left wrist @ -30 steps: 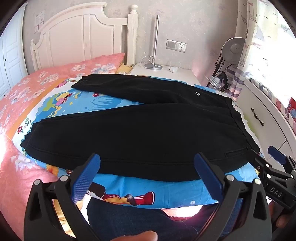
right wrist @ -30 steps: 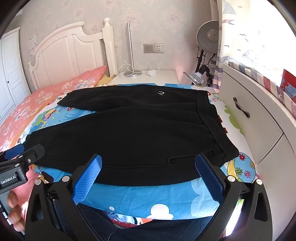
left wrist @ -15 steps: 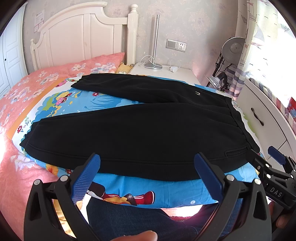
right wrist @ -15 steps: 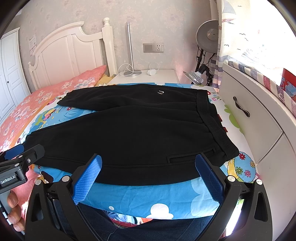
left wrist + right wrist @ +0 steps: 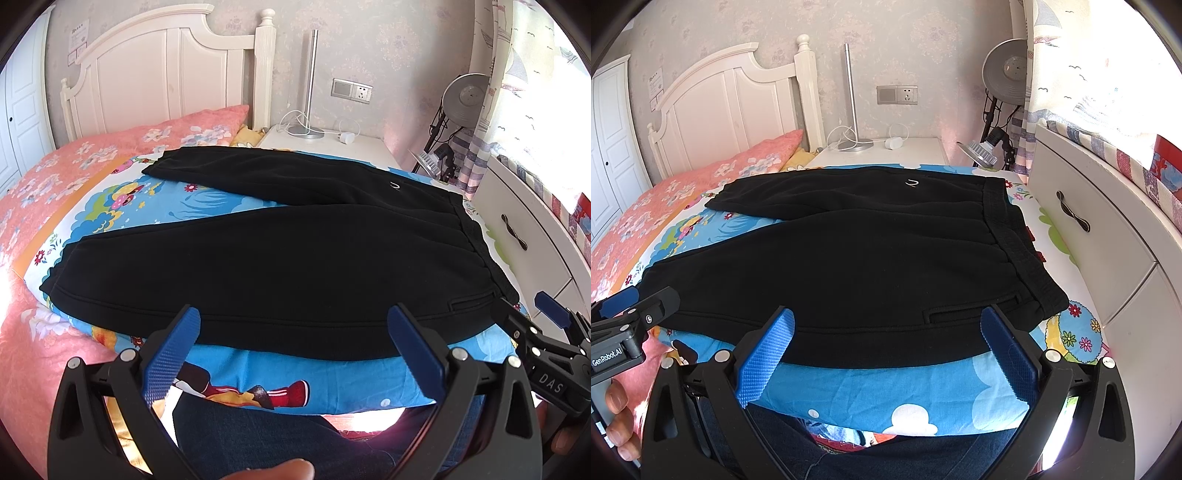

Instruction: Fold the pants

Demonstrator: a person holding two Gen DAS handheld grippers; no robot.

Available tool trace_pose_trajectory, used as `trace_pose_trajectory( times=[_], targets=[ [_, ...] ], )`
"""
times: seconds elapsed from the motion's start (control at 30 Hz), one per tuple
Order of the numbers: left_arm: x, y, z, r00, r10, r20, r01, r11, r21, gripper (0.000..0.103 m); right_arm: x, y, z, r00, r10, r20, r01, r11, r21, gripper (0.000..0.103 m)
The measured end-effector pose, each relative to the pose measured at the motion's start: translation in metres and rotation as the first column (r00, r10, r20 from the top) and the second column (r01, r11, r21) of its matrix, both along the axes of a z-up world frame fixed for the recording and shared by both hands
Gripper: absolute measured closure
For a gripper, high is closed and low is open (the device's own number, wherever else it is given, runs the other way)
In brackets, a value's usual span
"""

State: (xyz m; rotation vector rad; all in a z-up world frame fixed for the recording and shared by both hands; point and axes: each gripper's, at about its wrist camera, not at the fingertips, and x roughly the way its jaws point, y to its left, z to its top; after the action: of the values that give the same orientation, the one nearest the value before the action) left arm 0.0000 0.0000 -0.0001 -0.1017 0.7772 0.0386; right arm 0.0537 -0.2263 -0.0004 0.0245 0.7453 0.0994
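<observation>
Nothing's really moved since a second ago, both my grippers just hang at the near edge of the bed. Left gripper (image 5: 293, 347) has its fingers spread wide, right gripper (image 5: 886, 349) same, neither touching anything. Black pants (image 5: 871, 258) lie flat on the cartoon bedsheet (image 5: 886, 384), legs apart, waistband (image 5: 1015, 240) toward the white dresser (image 5: 1108, 266), I think.

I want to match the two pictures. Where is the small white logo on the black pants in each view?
Left wrist view: the white logo sits upper right, on the far leg of the pants.
Right wrist view: the logo sits upper centre.
Shared landmark: the wall socket.
</observation>
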Motion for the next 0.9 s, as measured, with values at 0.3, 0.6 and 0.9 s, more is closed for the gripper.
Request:
trace_pose_trajectory(
  times=[0.3,0.6,0.9],
  targets=[
    [-0.0001,-0.0014,-0.0013,1.000,-0.001,-0.001,0.000,1.000,-0.002,0.002,-0.0001,-0.0003,-0.0002,1.000,-0.001,-0.001,0.001,1.000,0.000,0.005],
    [-0.0002,-0.0014,-0.0015,1.000,-0.001,0.000,0.001,1.000,-0.002,0.002,0.0001,-0.0006,-0.0016,1.000,0.000,-0.002,0.000,1.000,0.000,0.005],
    [-0.0001,-0.0014,-0.0015,1.000,0.000,-0.001,0.000,1.000,-0.002,0.002,-0.0001,-0.0001,-0.0021,1.000,0.000,-0.003,0.000,1.000,0.000,0.005]
  ],
)
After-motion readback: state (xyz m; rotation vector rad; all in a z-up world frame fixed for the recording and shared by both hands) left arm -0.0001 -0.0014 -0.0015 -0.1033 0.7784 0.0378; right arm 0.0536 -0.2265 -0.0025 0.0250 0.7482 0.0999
